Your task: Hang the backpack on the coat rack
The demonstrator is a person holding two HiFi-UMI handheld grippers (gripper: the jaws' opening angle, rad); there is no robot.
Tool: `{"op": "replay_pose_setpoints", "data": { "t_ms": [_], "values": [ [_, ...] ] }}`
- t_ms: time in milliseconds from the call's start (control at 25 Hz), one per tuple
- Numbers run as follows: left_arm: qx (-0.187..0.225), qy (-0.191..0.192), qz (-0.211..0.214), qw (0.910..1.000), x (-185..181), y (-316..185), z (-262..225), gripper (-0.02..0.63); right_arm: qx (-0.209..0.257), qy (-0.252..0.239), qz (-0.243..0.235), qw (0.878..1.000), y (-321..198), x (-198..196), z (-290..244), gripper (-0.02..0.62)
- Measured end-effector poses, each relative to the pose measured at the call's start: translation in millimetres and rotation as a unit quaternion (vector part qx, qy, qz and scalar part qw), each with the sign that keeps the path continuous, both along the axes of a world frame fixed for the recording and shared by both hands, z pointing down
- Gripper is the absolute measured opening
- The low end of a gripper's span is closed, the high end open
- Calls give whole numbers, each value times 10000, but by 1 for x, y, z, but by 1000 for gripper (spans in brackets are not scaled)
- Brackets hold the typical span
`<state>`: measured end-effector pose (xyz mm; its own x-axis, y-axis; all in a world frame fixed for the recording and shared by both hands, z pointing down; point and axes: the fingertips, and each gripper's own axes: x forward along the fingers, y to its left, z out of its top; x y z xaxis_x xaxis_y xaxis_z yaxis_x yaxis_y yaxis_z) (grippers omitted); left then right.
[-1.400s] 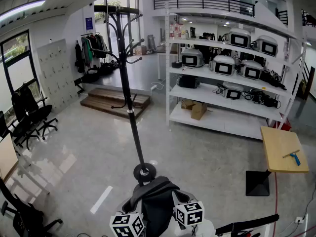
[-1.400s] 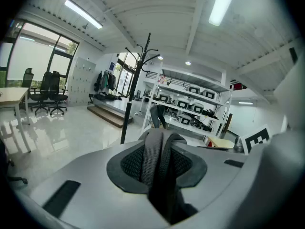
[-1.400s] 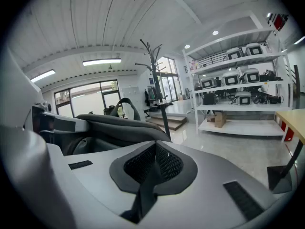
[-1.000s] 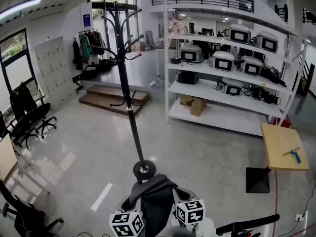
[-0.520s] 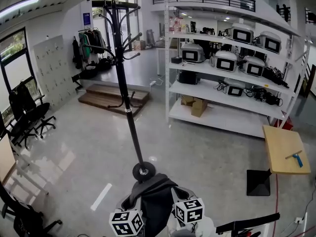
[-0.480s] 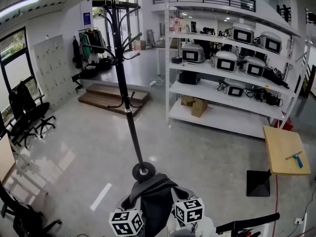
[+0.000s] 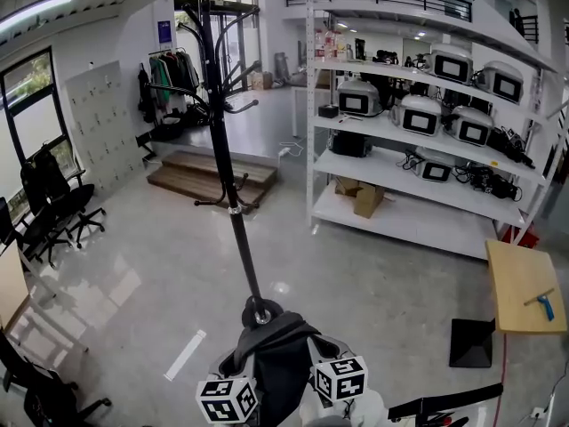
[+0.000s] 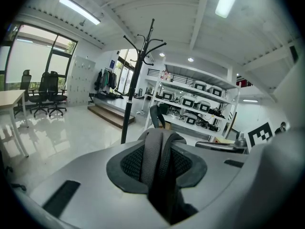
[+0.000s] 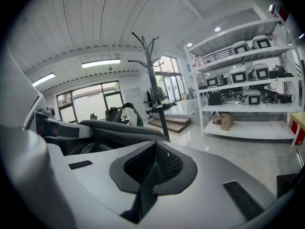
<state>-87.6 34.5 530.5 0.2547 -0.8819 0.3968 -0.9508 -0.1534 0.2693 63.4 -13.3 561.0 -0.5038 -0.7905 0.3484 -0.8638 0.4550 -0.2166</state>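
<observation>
A dark grey backpack (image 7: pixel 280 363) hangs between my two grippers at the bottom of the head view. My left gripper (image 8: pixel 159 151) is shut on a grey webbing shoulder strap (image 8: pixel 153 149). A dark strap (image 9: pixel 148 175) runs through my right gripper (image 9: pixel 152 168), which is shut on it, with the bag's body (image 9: pixel 119 128) to its left. In the head view only the marker cubes show, left (image 7: pixel 228 400) and right (image 7: pixel 340 379). The black coat rack (image 7: pixel 233 212) stands upright straight ahead, its round base (image 7: pixel 260 311) just beyond the bag and its hooks bare. It also rises in both gripper views, coat rack (image 8: pixel 136 80) and coat rack (image 9: pixel 155 85).
White shelving (image 7: pixel 418 149) loaded with devices and boxes fills the right. A small wooden table (image 7: pixel 523 285) with a blue tool stands at far right. Office chairs (image 7: pixel 53 203) line the left window, and a low wooden platform (image 7: pixel 209 174) lies behind the rack.
The rack's base has come closer to the backpack and the shelves have slid right as both grippers carried the bag forward. Both grips are unchanged.
</observation>
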Motion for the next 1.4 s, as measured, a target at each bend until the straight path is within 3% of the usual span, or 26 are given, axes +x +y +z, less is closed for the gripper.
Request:
{"op": "replay_pose_setpoints", "data": {
  "t_ms": [680,960,1400],
  "values": [
    [-39,-90,-352,9993,0,-59,5,92,-297,-234,-536,9978,-69,2,15,14],
    [24,-126,-605,9981,-11,-72,3,92,-77,54,-667,9977,-86,-5,11,14],
    [60,-172,-667,9976,-21,-99,0,92,-86,48,-767,9970,-114,-17,9,14]
  ]
}}
